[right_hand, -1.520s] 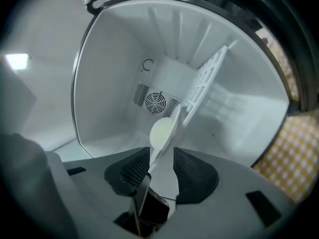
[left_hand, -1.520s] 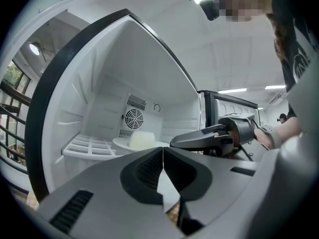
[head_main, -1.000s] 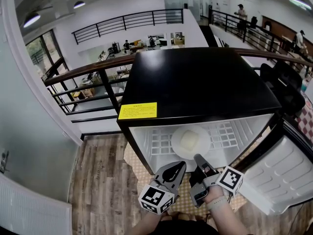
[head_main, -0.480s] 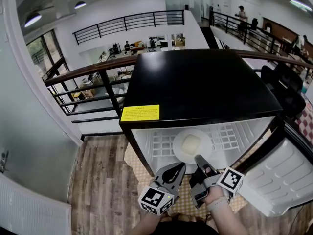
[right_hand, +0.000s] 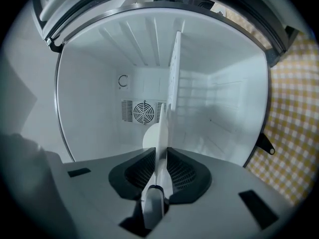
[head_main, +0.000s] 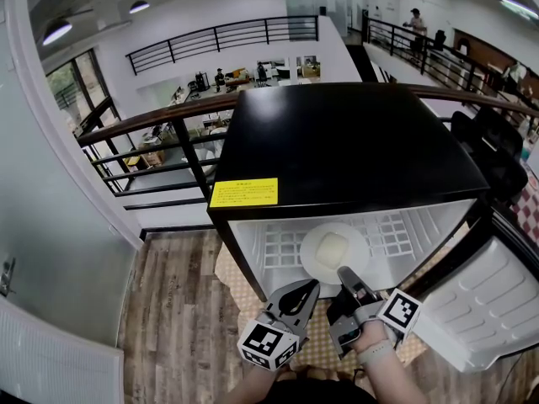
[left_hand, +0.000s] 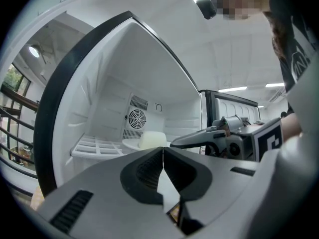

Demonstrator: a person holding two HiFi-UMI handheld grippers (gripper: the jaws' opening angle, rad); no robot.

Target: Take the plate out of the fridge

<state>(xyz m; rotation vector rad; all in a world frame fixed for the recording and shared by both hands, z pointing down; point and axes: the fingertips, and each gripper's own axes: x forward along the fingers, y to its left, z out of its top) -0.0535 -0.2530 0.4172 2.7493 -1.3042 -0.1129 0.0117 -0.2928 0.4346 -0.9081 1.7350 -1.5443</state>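
My right hand-held gripper reaches into the open black fridge at the centre of the head view, its jaws closed on the near rim of the white plate. The plate rests on the white wire shelf inside the white compartment and carries a pale, soft-edged block. In the right gripper view the camera is turned on its side, so the plate shows edge-on as a thin white blade running up between the two dark pads of my right hand-held gripper, with the shelf standing upright behind it and a round fan grille on the back wall. My left hand-held gripper hangs just left of the right one, in front of the fridge opening at the lower middle of the head view; in its own view its jaws meet with nothing between them, and the plate with the block lies beyond, left of centre. The fridge door stands swung open at the lower right of the head view, a yellow label sits on the front edge of the fridge top, and a checked mat lies under the fridge on the wooden floor.
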